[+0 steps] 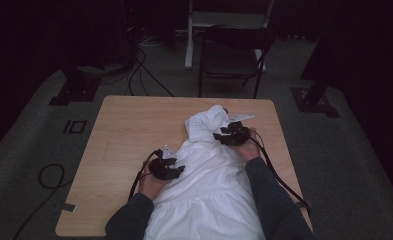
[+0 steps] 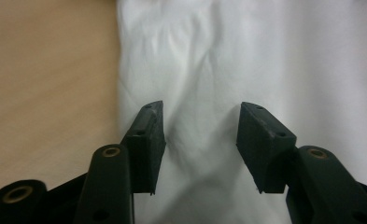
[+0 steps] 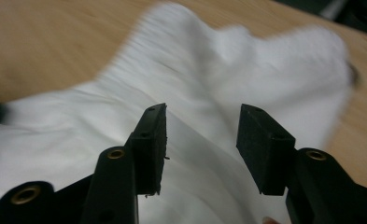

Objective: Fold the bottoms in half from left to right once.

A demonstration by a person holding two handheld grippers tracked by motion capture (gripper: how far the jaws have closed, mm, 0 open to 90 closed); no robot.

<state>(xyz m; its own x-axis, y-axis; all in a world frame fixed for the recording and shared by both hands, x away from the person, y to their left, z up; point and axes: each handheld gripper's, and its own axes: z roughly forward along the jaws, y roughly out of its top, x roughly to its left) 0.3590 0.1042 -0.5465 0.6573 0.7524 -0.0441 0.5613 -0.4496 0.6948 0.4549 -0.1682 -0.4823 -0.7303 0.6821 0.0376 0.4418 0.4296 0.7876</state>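
Observation:
A white garment (image 1: 209,175) lies lengthwise on the wooden table (image 1: 129,130), its folded upper part (image 1: 206,124) toward the far edge. My left gripper (image 1: 176,171) rests at the garment's left edge, jaws apart over the white cloth (image 2: 228,70), nothing pinched between the pads (image 2: 151,140). My right gripper (image 1: 223,135) hovers at the garment's right side near the folded top, jaws apart above the cloth (image 3: 209,93), gripping nothing. The right gripper view is blurred.
A dark folding chair (image 1: 231,55) stands beyond the table's far edge. Cables (image 1: 139,70) run across the grey floor at the back left, and stand bases (image 1: 314,102) sit at both far corners. Bare tabletop (image 2: 45,84) lies to the left of the garment.

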